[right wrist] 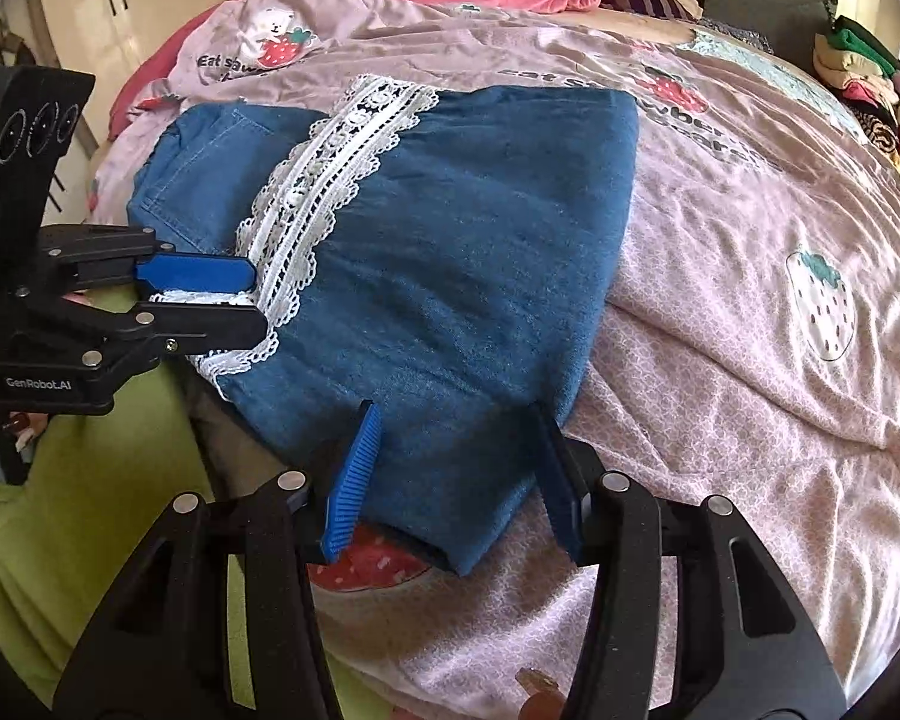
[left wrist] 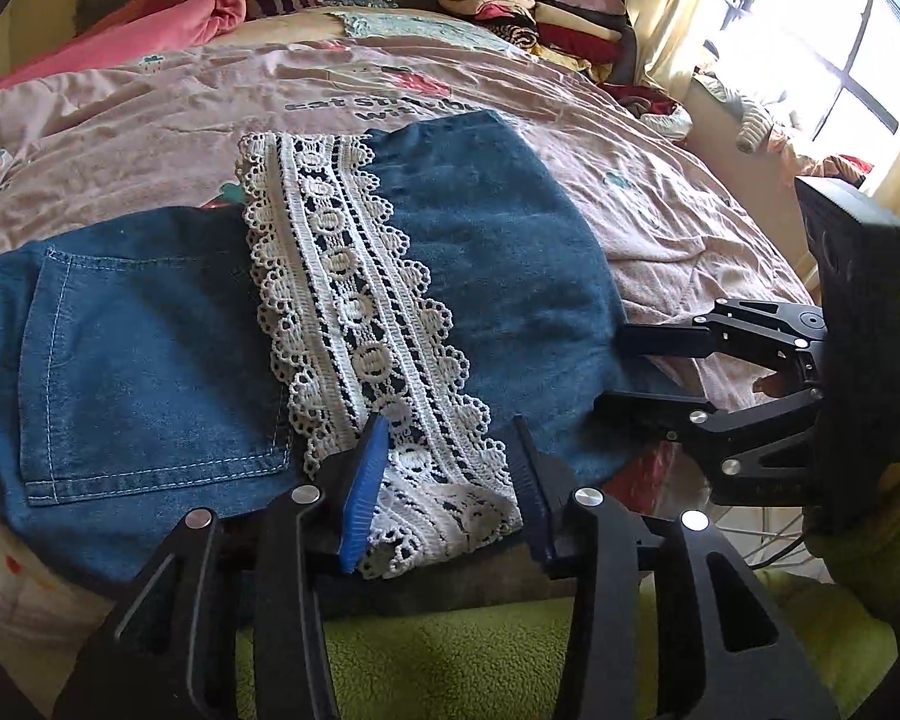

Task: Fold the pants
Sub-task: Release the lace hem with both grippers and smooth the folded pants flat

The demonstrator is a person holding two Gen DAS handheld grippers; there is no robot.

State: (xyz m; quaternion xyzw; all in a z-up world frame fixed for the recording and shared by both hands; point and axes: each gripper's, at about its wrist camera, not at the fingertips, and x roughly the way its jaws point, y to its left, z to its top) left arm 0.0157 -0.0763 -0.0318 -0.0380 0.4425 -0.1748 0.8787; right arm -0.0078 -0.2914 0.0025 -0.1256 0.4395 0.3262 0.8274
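The pants (left wrist: 498, 252) are blue denim with a white lace band (left wrist: 354, 312) and a back pocket (left wrist: 150, 360). They lie folded on the bed, one half laid over the other. My left gripper (left wrist: 447, 468) points down at the near edge, its fingers standing apart either side of the lace end. In the right wrist view the left gripper (right wrist: 234, 300) has one finger above and one below that lace. My right gripper (right wrist: 456, 468) straddles the near right corner of the pants (right wrist: 450, 240), jaws apart and the cloth lying flat between them. From the left wrist view the right gripper (left wrist: 609, 372) shows at the denim's right edge.
A pink bedcover (right wrist: 750, 240) printed with strawberries lies under the pants. Stacked clothes (left wrist: 540, 6) sit at the far right corner, a pink blanket (left wrist: 180, 18) at the far left. A bright window (left wrist: 810, 60) is on the right. Green fleece (left wrist: 450, 648) lies below the grippers.
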